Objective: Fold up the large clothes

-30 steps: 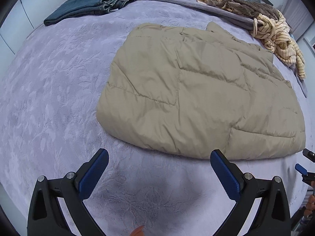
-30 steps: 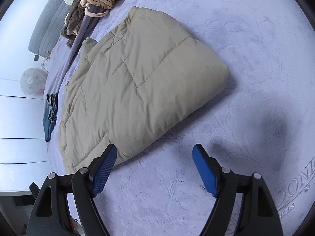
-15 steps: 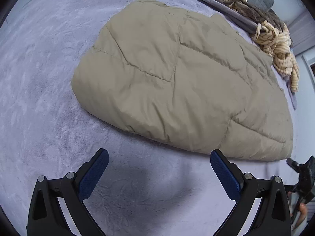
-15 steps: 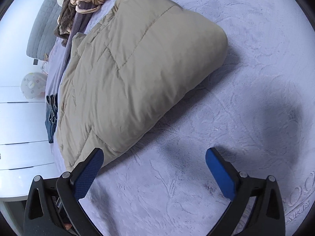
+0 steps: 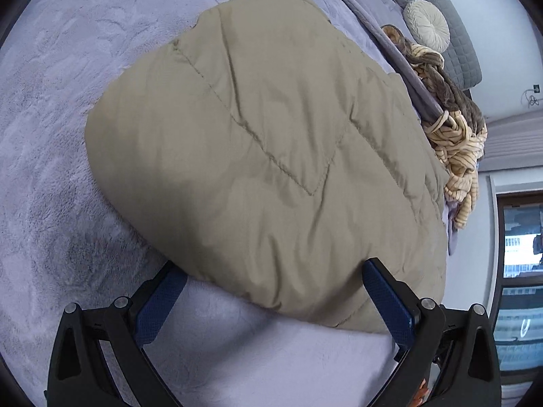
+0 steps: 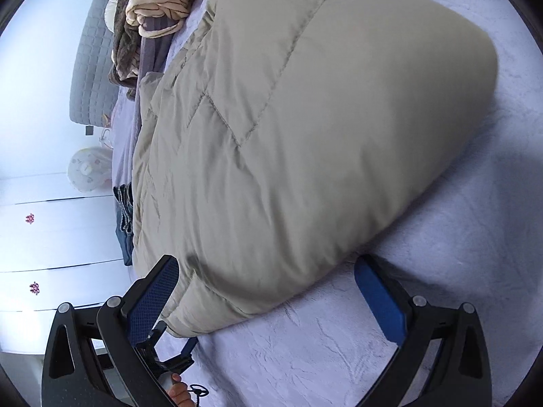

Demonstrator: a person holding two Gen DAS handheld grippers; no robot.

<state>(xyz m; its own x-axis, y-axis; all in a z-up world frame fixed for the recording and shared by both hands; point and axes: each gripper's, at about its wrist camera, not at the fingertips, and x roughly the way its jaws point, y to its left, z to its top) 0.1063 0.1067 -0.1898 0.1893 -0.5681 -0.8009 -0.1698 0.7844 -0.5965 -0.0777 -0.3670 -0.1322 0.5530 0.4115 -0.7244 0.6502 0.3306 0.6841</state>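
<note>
Claws first: your left claw [image 5: 271, 302] stands wide apart, its blue pads [image 5: 390, 305] flanking the near folded edge of the puffy beige quilted down jacket [image 5: 271, 156], not pressing it. Your right claw [image 6: 268, 295] is apart too, its jaws having just been opening to their widest, with the jacket's near edge between the pads, unclamped; its left pad [image 6: 152, 302] sits just beside the jacket's corner. The jacket lies folded in the middle of the lavender plush bed cover [image 5: 51, 135]. Beyond it, a heap of cream striped and brown clothes [image 5: 454, 135] lies near the grey quilted headboard [image 5: 441, 10]. Folded blue jeans [image 6: 124, 217] lie at the bed's far edge in the right wrist view.
</note>
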